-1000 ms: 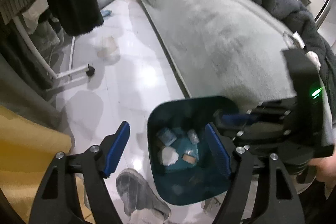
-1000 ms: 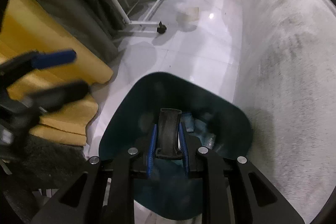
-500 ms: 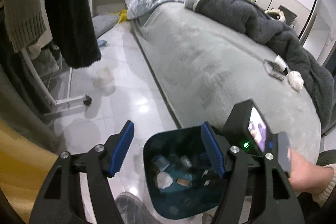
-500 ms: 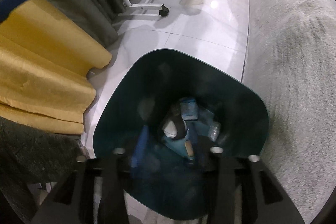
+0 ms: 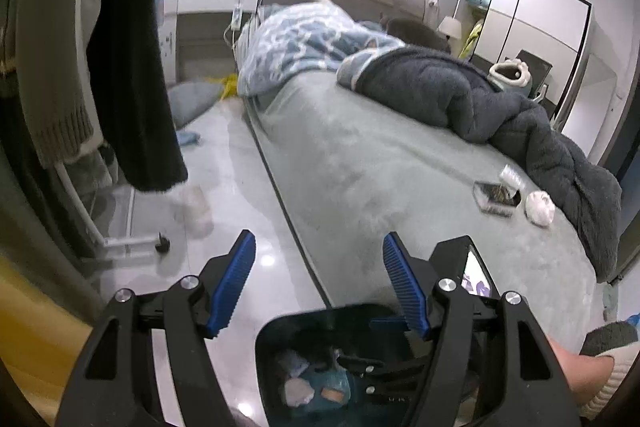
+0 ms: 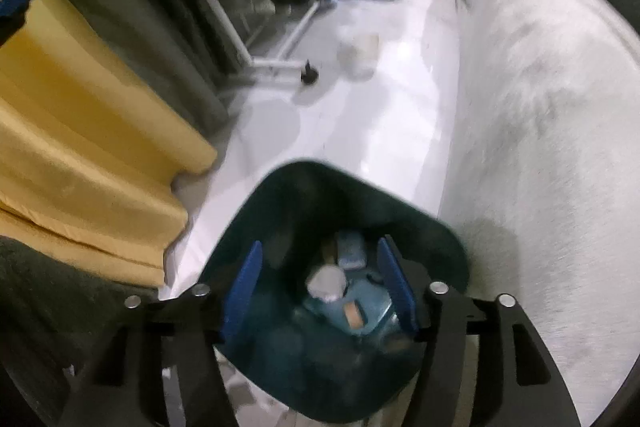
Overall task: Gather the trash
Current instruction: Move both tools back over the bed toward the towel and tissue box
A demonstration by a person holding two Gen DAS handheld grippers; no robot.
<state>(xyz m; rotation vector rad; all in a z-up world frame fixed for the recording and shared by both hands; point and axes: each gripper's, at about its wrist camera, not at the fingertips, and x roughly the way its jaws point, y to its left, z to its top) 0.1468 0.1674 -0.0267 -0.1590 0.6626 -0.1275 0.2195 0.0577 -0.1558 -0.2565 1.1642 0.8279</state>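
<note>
A dark teal trash bin (image 6: 304, 203) stands on the floor beside the bed, with a white crumpled wad (image 6: 326, 281), a blue packet (image 6: 350, 251) and other scraps at its bottom. Directly above it hangs my right gripper (image 6: 320, 287); its jaws are opening and nothing is between the pads. My left gripper (image 5: 320, 283) is open and empty, raised over the bin (image 5: 276, 339) and facing the bed. On the bed lie a white crumpled tissue (image 5: 540, 209), a dark flat tray (image 5: 494, 195) and a clear plastic piece (image 5: 510, 177).
The grey bed (image 5: 360, 167) carries a dark fluffy blanket (image 5: 520, 115) and a blue patterned quilt (image 5: 312, 43). A wheeled clothes rack (image 6: 276, 67) with hanging garments stands on the left. Yellow fabric (image 6: 80, 131) lies near the bin. A person's hand (image 5: 580, 367) holds the right gripper.
My right gripper opened and let go of a black piece, which dropped into the bin. My left gripper rose and tipped upward, so the bed and room now fill its view.
</note>
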